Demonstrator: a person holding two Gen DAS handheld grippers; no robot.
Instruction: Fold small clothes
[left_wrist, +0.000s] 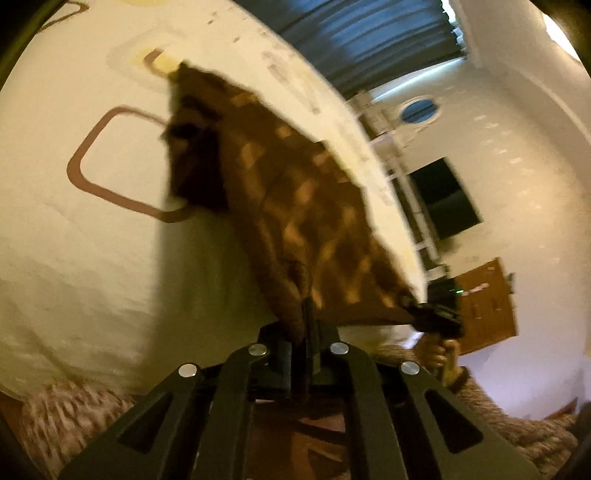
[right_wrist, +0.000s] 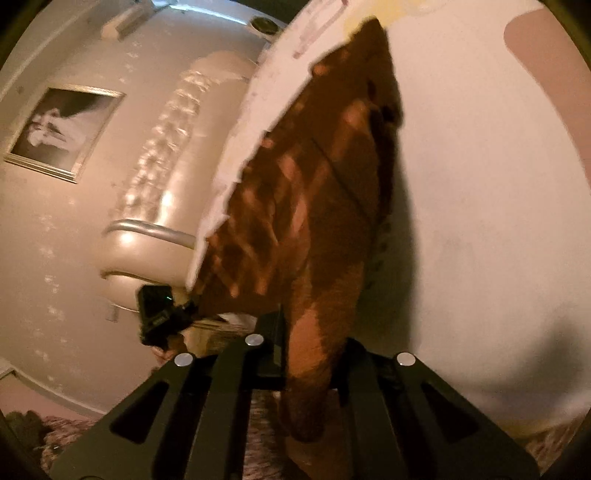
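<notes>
A small brown garment (left_wrist: 295, 206) with a lighter checked pattern hangs stretched between my two grippers above a white sheet (left_wrist: 92, 229). My left gripper (left_wrist: 306, 317) is shut on one corner of the garment. My right gripper (left_wrist: 417, 310) shows at the right of the left wrist view, pinching the other corner. In the right wrist view my right gripper (right_wrist: 295, 332) is shut on the same garment (right_wrist: 325, 192), which drapes down over its fingers. My left gripper (right_wrist: 184, 306) shows at the left there, holding the far corner.
The white sheet (right_wrist: 480, 184) has brown looped lines (left_wrist: 96, 184) printed on it. A padded headboard (right_wrist: 155, 184) and a framed picture (right_wrist: 62, 133) are on the wall. A dark screen (left_wrist: 447, 199) and a wooden door (left_wrist: 487, 306) stand at the right.
</notes>
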